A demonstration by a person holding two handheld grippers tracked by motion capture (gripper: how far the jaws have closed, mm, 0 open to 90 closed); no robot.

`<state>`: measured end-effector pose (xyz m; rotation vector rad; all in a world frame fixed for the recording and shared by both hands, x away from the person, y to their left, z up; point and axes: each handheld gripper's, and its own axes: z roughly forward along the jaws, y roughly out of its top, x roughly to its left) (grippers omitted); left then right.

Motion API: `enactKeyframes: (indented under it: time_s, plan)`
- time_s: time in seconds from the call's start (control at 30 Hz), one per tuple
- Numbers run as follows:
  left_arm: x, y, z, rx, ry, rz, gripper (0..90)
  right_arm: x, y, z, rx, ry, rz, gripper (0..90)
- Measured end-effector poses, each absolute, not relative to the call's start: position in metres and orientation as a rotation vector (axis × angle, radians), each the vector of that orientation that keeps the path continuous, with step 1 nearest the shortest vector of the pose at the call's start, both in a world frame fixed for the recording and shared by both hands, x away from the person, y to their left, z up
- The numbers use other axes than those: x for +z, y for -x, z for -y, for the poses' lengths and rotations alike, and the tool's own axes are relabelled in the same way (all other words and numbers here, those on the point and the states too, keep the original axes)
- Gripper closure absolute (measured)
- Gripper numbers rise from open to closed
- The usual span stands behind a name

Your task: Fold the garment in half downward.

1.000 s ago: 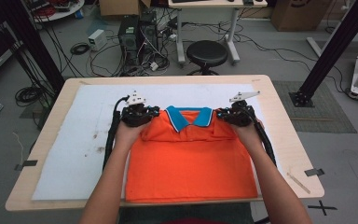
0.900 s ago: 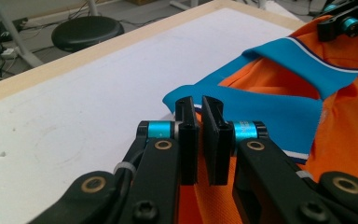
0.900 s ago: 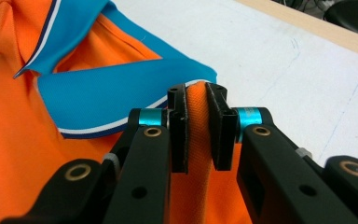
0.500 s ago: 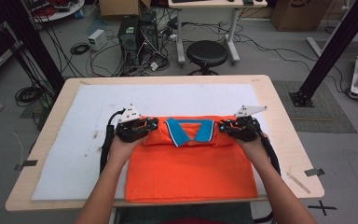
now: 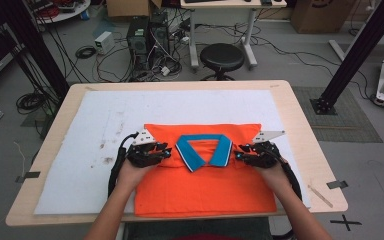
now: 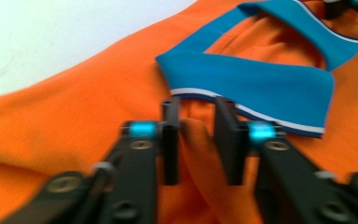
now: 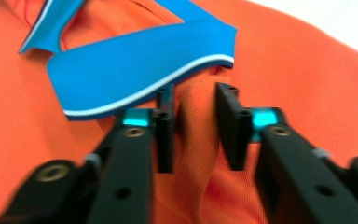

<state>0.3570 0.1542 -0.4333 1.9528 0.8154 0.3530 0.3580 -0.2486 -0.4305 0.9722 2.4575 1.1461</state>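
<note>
Orange knit fabric bunches up between the jaws of both tools. The polo shirt (image 5: 205, 185) lies folded on the white mat (image 5: 100, 125) covering the worktop (image 5: 300, 115), its blue collar (image 5: 203, 150) facing the far edge. The left tool (image 5: 167, 151) sits just left of the collar, and the right tool (image 5: 239, 156) just right of it, each resting low on the shirt. In the left gripper view the left tool (image 6: 196, 116) stands partly open, its jaws having just been opening, with a raised ridge of orange cloth loose between them. The right tool (image 7: 195, 105) matches it: jaws just opened partway, a fold standing in the gap, touching one jaw. No readable writing shows on the shirt.
</note>
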Motion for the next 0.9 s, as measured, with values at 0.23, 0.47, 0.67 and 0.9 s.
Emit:
enactKeyframes:
  time_s: [0.23,0.47,0.67,0.9]
  plan:
    - [-0.424,-0.366,-0.152,0.392,-1.898,-0.852,39.6,-0.411,-0.363,0.255,1.234,-0.983,-2.393,46.5]
    - [-0.418,-0.384,-0.14,0.405,-1.924,-0.869,37.1,-0.395,-0.382,0.249,1.239,-1.003,-2.378,46.2]
    - [-0.426,-0.399,-0.134,0.373,-1.942,-0.902,35.4,-0.404,-0.409,0.24,1.171,-1.059,-2.436,42.7]
    - [-0.437,-0.409,-0.132,0.314,-1.966,-0.933,33.9,-0.416,-0.423,0.234,1.142,-1.098,-2.466,41.1]
